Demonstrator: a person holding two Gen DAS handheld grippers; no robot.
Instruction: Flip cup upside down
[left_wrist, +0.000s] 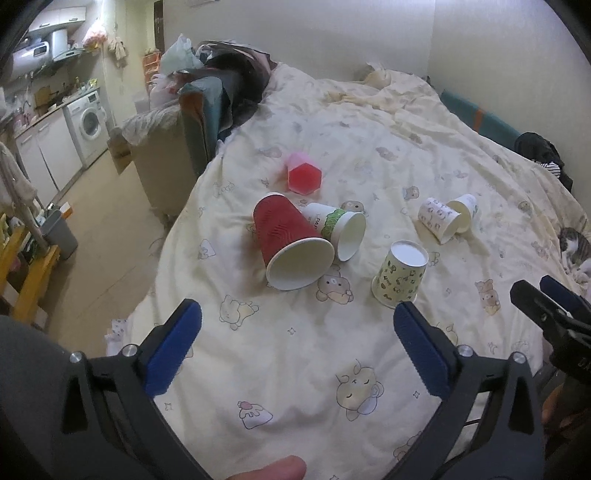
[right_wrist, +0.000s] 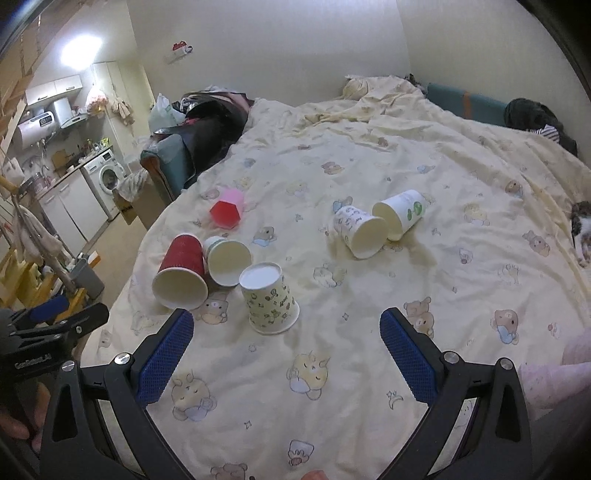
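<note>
Several paper cups lie on a cream bedspread (left_wrist: 295, 369). A yellow patterned cup (left_wrist: 400, 275) (right_wrist: 269, 302) stands upside down, base up. A red cup (left_wrist: 291, 245) (right_wrist: 181, 275) and a white cup with a green band (left_wrist: 338, 229) (right_wrist: 227, 260) lie on their sides, touching. Two white patterned cups (left_wrist: 448, 218) (right_wrist: 380, 223) lie on their sides further right. A pink hexagonal cup (left_wrist: 303, 172) (right_wrist: 226, 212) sits behind. My left gripper (left_wrist: 297, 325) is open and empty, near the yellow cup. My right gripper (right_wrist: 286, 334) is open and empty, just in front of that cup.
The bed's left edge drops to the floor, with a grey bin (left_wrist: 59, 230) and a yellow wooden frame (left_wrist: 26, 273) below. A cat (left_wrist: 574, 245) lies at the bed's right edge. Clothes are piled at the bed's far left (left_wrist: 221, 81). The right gripper shows in the left wrist view (left_wrist: 546, 299).
</note>
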